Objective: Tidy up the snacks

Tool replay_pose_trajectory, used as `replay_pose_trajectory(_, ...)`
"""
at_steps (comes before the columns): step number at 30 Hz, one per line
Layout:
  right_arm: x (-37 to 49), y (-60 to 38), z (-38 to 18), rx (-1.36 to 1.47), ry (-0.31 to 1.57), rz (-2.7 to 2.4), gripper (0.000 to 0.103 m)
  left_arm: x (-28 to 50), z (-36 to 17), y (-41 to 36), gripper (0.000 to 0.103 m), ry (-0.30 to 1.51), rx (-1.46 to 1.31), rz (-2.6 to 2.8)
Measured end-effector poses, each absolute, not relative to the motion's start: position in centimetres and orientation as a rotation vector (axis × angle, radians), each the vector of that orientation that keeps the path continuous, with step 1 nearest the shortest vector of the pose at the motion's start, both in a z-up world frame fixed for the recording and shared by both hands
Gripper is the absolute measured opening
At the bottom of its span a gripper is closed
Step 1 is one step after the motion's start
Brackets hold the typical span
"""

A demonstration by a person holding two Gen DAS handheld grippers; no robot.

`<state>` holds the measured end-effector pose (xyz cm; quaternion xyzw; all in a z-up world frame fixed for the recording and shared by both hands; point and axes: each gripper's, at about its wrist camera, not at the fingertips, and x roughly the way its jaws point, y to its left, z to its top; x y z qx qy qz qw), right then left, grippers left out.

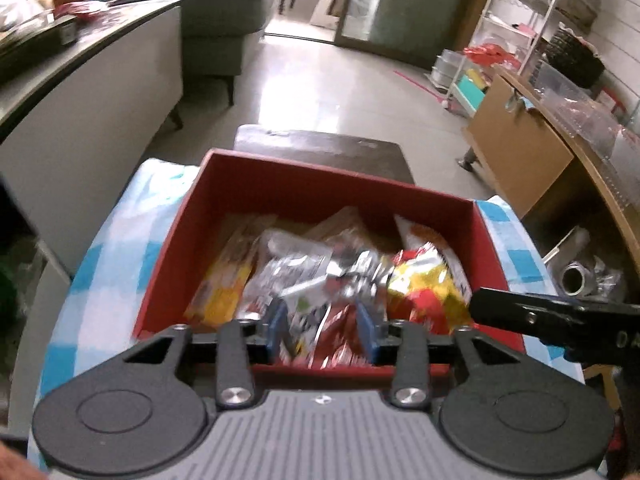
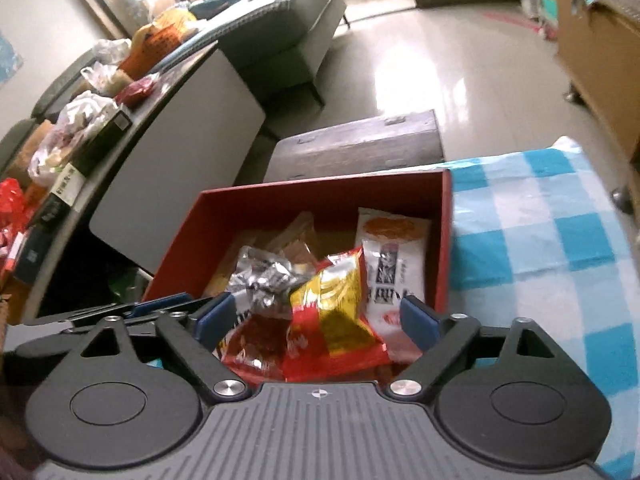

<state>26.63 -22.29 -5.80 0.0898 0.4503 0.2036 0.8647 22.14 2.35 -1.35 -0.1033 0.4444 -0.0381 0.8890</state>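
Left wrist view: left gripper poised above the near edge of the red box, blue pads parted, nothing clamped between them. Box resting on a blue-and-white checked cloth, holding a loose heap of snack packets. Yellow packet against the left wall, crinkled silver packet in the middle, red-and-yellow packet to the right, all blurred. Black finger of the right gripper reaching in from the right, over the box's near right corner. Dark wooden chest on the floor just beyond the box.

Right wrist view: right gripper over the near side of the same box, blue pads spread wide, gripping nothing. Red-and-yellow packet lying directly ahead between the pads, silver packet to its left, white packet leaning against the right wall. Checked cloth stretching away to the right. Part of the left gripper visible at the near left. Chest beyond the box; cluttered counter far left.
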Motion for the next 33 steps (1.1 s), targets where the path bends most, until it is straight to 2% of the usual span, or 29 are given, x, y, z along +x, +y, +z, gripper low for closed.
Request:
replay_pose_trajectory(1,25.8,-22.3,-5.8,0.183,0.939,0.42,0.095,21.4,-1.3,2.4,0.043,0.917,-0.214,-0.071)
replay_pose_trajectory(5,23.2,-21.9,-6.0,0.133,0.932,0.365,0.098,18.1,-0.9,2.4,0.049,0.895,-0.22,-0.057)
replay_pose_trajectory(10,20.7,-22.6,-7.0,0.2,0.971,0.366,0.099,15.1,-0.5,1.7,0.056,0.878,-0.178,-0.03)
replay_pose_trajectory(14,18.4,-22.9,-7.0,0.217,0.967,0.363,0.103,13.6,-0.5,1.2,0.059,0.884,-0.173,-0.049)
replay_pose_trajectory(33,12.6,-23.2,-7.6,0.196,0.979,0.332,0.103,8.5,-0.7,-0.2,0.06,0.905,-0.121,-0.072)
